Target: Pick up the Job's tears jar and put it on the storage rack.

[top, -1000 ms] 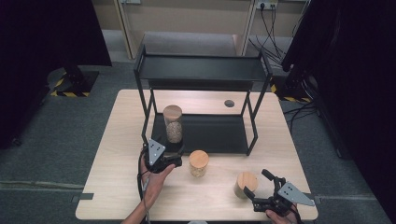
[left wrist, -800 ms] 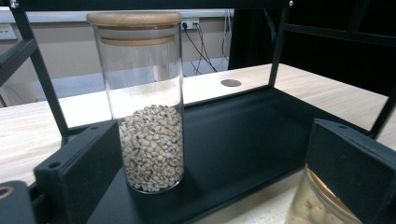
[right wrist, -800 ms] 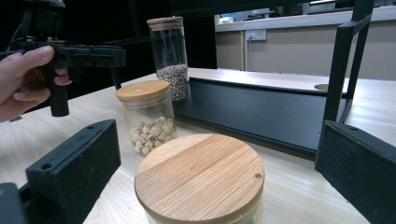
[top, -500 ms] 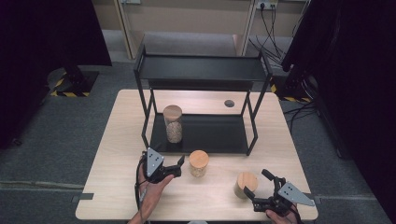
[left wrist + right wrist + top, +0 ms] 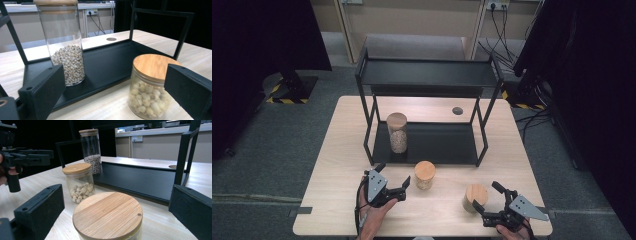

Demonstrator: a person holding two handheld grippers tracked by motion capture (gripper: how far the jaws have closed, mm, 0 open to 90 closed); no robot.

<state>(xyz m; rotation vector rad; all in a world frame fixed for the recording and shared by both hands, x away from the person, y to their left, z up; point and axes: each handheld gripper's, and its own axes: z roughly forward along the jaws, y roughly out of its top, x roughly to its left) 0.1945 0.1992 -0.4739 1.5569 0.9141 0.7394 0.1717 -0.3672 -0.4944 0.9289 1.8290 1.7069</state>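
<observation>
So one tall jar (image 5: 397, 132) already sits on the rack (image 5: 432, 142), while the left gripper (image 5: 393, 184) and right gripper (image 5: 486, 199), both open and empty, flank two short jars (image 5: 424, 175) (image 5: 475, 198) waiting on the table (image 5: 337, 150).

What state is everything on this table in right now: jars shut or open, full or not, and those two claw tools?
Tall jar: upright on the rack's bottom shelf, lid on, under half full of small beans.
Middle jar: upright on the table, wooden lid on, holds pale round seeds.
Right jar: upright, lid on, contents hidden.
Rack: upright, top shelf bare.
Left gripper: open, beside the middle jar, not touching.
Right gripper: open, jaws either side of the right jar.
</observation>
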